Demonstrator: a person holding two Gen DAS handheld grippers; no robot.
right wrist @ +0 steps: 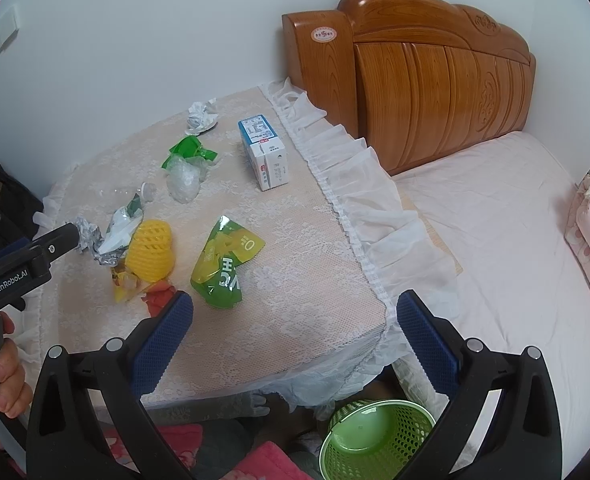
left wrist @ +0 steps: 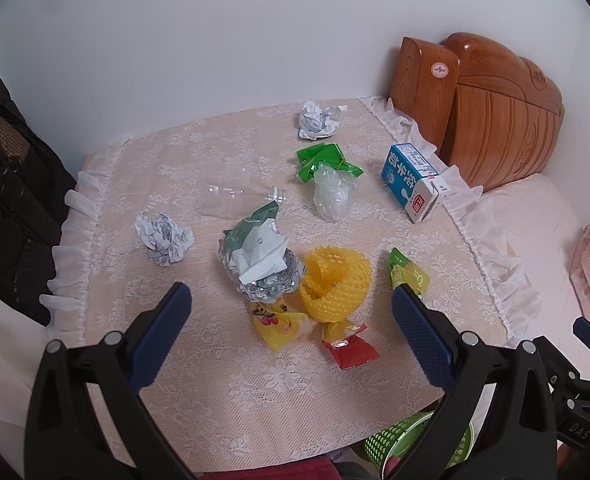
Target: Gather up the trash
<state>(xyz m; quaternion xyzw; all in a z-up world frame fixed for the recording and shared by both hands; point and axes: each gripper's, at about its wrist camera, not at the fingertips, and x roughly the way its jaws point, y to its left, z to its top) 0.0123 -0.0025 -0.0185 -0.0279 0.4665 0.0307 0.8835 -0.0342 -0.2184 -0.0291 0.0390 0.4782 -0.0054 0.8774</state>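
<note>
Both claws, left claw [left wrist: 291,312] and right claw [right wrist: 295,320], wide open, holding nothing. Best lowered squarely over yellow foam net [left wrist: 335,288], pinched mid-body, then carried to green basket [right wrist: 375,436].

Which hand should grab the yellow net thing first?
Probably left. The left gripper is open, with the yellow foam net lying between its fingers. The right gripper points toward the table's edge.

The left gripper [left wrist: 291,300] hovers above the table [left wrist: 223,380], its 2 jaws spread wide and empty. The right gripper [right wrist: 295,308] hangs over the table's near corner, equally wide, holding nothing.
</note>
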